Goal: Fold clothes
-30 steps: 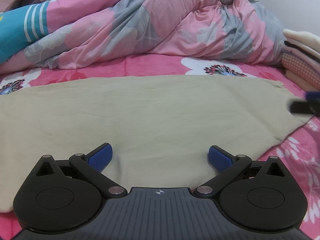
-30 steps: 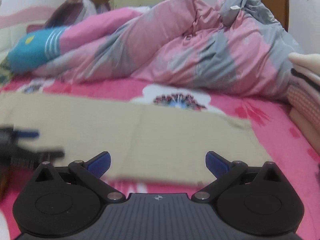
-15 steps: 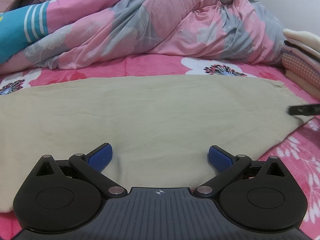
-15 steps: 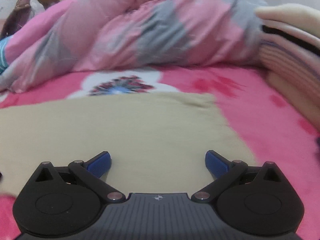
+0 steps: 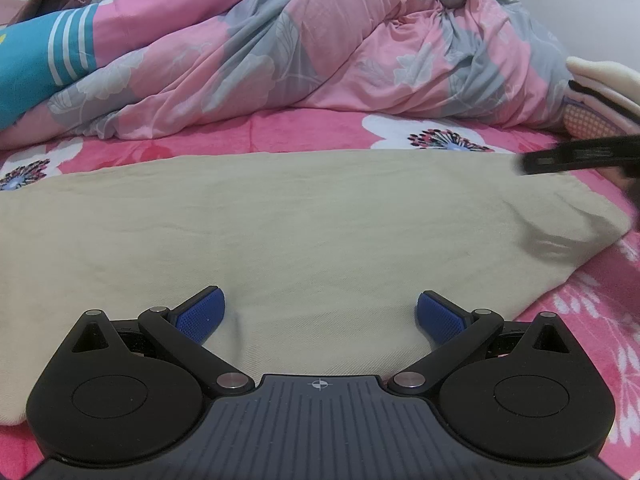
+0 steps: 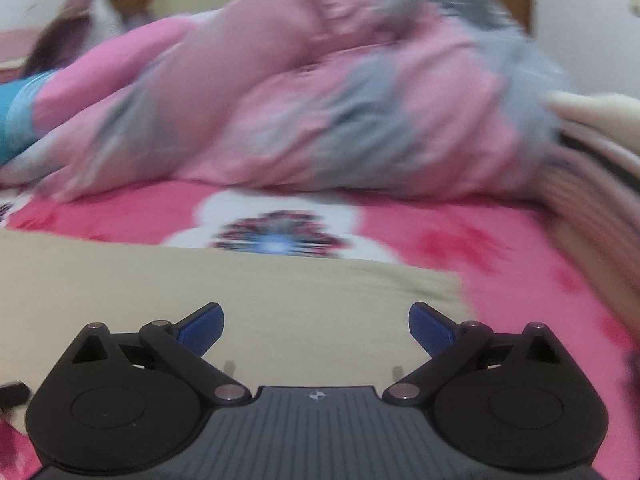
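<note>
- The pink floral bedsheet is running out of frame at 3 and 9 o'clock.
- The crumpled pink-and-grey quilt is smearing with blur in the right wrist view.
- The flat beige cloth is lying across the sheet, its 9 o'clock end cut off.
- The left gripper is hovering over the cloth's near edge, blue fingers spread apart.
- The right gripper is sitting wide open at the cloth's 3 o'clock end.

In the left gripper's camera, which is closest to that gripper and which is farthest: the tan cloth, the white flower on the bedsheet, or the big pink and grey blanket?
From the left gripper:
1. Tan cloth, right under and between its open fingers.
2. White flower on the bedsheet, just past the cloth's far edge, to the right.
3. Pink and grey blanket, heaped across the back.
</note>
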